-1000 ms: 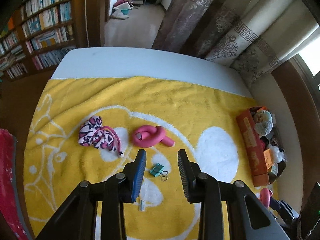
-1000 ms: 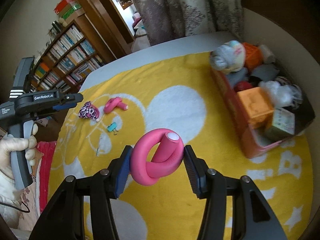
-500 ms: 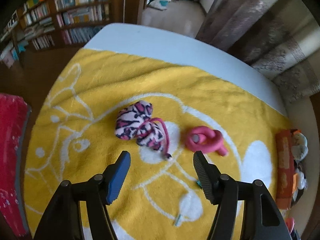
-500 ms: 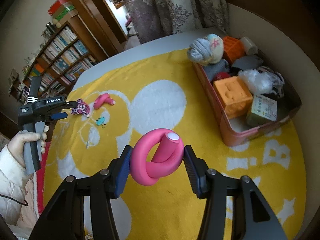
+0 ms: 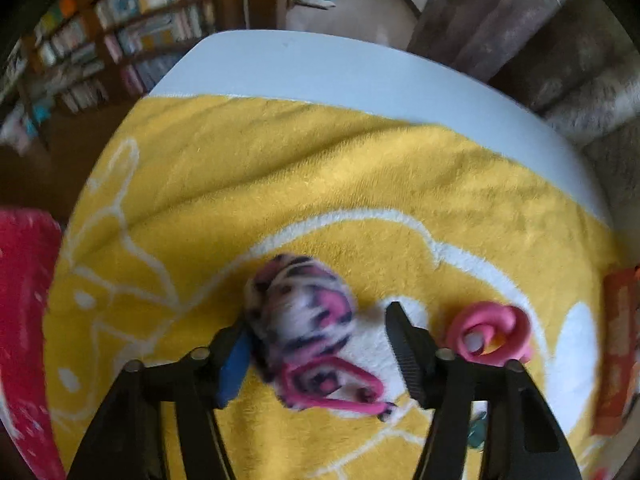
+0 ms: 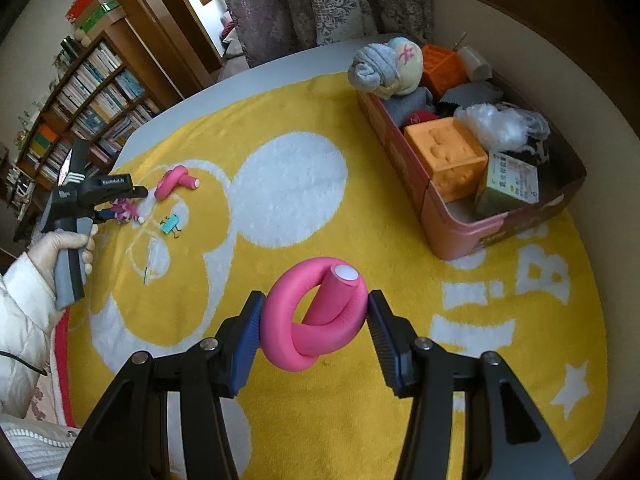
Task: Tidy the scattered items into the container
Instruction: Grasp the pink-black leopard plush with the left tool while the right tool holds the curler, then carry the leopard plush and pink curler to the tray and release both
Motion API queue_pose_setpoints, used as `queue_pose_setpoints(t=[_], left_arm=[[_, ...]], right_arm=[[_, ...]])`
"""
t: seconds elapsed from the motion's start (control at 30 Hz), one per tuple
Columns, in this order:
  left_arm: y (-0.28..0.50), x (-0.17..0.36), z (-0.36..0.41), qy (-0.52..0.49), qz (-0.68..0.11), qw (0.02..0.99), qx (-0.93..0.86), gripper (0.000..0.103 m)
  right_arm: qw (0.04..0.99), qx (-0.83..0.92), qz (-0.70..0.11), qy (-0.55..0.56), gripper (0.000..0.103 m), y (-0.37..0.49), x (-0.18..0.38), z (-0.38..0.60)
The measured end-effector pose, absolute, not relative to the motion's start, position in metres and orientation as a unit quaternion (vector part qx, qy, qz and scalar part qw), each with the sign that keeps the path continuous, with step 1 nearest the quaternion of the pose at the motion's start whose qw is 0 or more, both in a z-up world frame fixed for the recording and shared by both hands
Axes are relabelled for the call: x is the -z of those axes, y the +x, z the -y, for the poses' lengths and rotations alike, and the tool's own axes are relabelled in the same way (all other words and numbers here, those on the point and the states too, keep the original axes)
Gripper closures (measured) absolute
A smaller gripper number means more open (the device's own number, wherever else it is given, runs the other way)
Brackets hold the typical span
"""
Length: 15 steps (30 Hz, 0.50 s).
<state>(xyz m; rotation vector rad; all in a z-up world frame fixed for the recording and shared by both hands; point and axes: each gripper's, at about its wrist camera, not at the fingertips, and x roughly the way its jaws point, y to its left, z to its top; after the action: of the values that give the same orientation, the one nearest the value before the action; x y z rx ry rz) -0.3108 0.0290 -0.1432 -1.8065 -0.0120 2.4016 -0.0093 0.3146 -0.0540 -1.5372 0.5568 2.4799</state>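
Note:
My right gripper (image 6: 314, 320) is shut on a knotted pink foam curler (image 6: 320, 320) and holds it above the yellow blanket (image 6: 320, 128). The orange box (image 6: 448, 224) stands at the right, full of items. My left gripper (image 5: 316, 344) is open, its fingers on either side of a pink leopard-print pouch (image 5: 300, 316) lying on the blanket (image 5: 320, 184); it also shows in the right wrist view (image 6: 120, 204). A second pink curler (image 5: 488, 332) lies right of the pouch, also in the right wrist view (image 6: 174, 182). A teal binder clip (image 6: 171, 225) lies near it.
A red cloth (image 5: 24, 320) lies at the blanket's left edge. A small clear stick (image 6: 149, 276) lies on the blanket. Bookshelves (image 6: 80, 108) and curtains (image 6: 320, 0) stand beyond the bed. The box's edge (image 5: 616, 352) shows at the right of the left wrist view.
My left gripper has opened wider and moved left and down to straddle the leopard pouch. My right gripper has carried the pink curler closer toward the box.

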Motion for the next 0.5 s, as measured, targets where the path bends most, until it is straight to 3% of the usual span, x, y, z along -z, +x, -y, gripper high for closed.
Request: queue_pose_setpoints(t=[0.07,0.5], left_arm=[[-0.309,0.14,-0.026,-0.6,0.006,0.07,-0.797,0.063],[-0.265,0.069,-0.055,-0.572,0.043,0.122,-0.81,0.063]], right_arm=[[0.083,-0.835,-0.182,-0.513,0.047,-0.012,0.051,-0.315],[0.063,-0.849,-0.192,-0.487,0.047,-0.017,0.036,-0.34]])
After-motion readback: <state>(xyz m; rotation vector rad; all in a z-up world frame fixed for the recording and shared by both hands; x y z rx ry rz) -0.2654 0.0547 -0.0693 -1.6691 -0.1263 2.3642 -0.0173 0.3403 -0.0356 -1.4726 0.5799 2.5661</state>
